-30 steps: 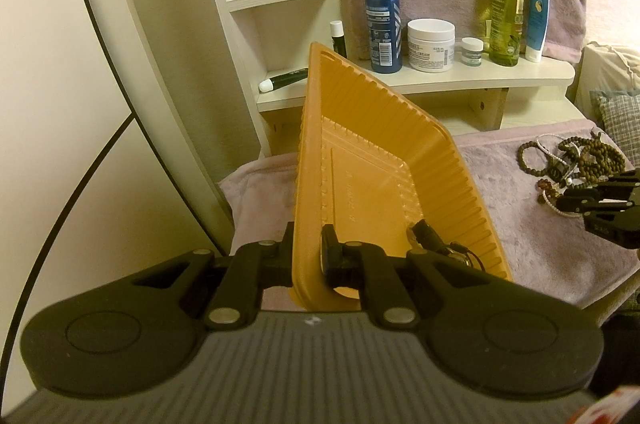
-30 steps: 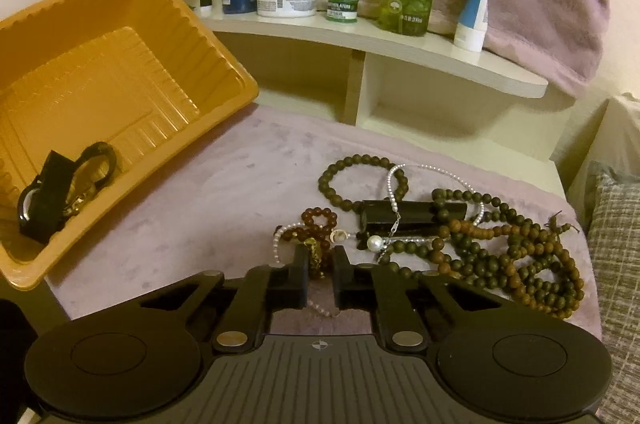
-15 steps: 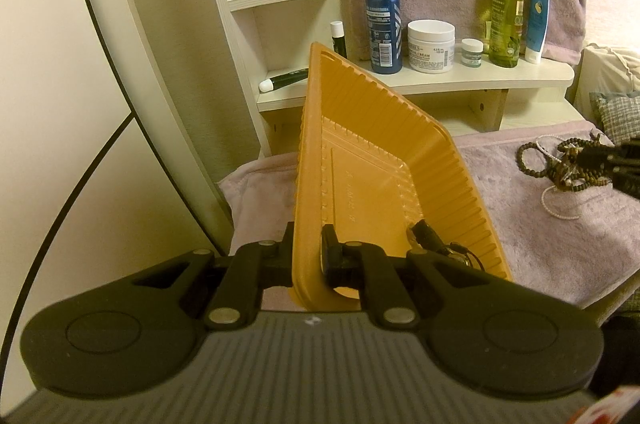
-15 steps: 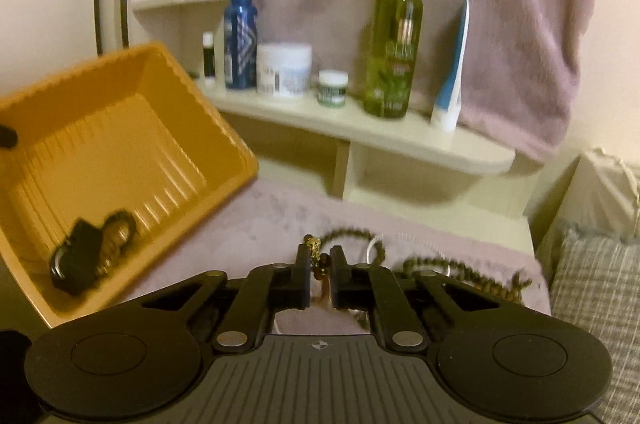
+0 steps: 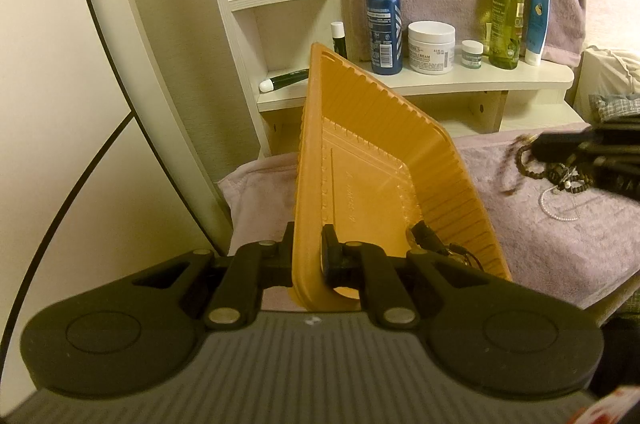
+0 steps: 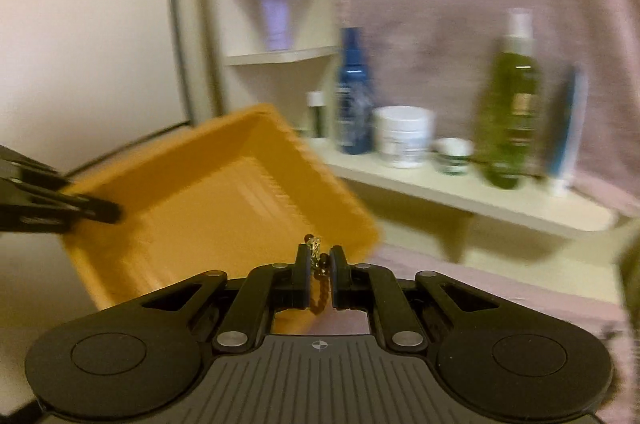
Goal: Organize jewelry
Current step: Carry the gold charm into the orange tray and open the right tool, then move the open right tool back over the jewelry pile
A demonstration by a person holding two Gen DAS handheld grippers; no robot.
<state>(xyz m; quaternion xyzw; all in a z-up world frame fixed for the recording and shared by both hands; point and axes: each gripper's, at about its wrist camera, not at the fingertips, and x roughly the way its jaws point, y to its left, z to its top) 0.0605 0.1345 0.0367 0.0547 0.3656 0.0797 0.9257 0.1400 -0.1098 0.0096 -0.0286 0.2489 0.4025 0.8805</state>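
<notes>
Left gripper (image 5: 306,250) clamped on near wall of tilted orange tray (image 5: 360,160), dark jewelry piece (image 5: 430,240) at tray's 5 o'clock corner. Right gripper (image 6: 319,260) pinched on brown bead bracelet (image 6: 319,288), tray at its 10 o'clock. Farther, bead pile (image 5: 560,176) on pink towel (image 5: 560,244) at 3 o'clock.

A white jar (image 5: 431,47) on the shelf (image 5: 460,80) carries a label whose largest line reads "CREAM". Labels on the neighbouring bottles and tubes are too small or blurred to read.
</notes>
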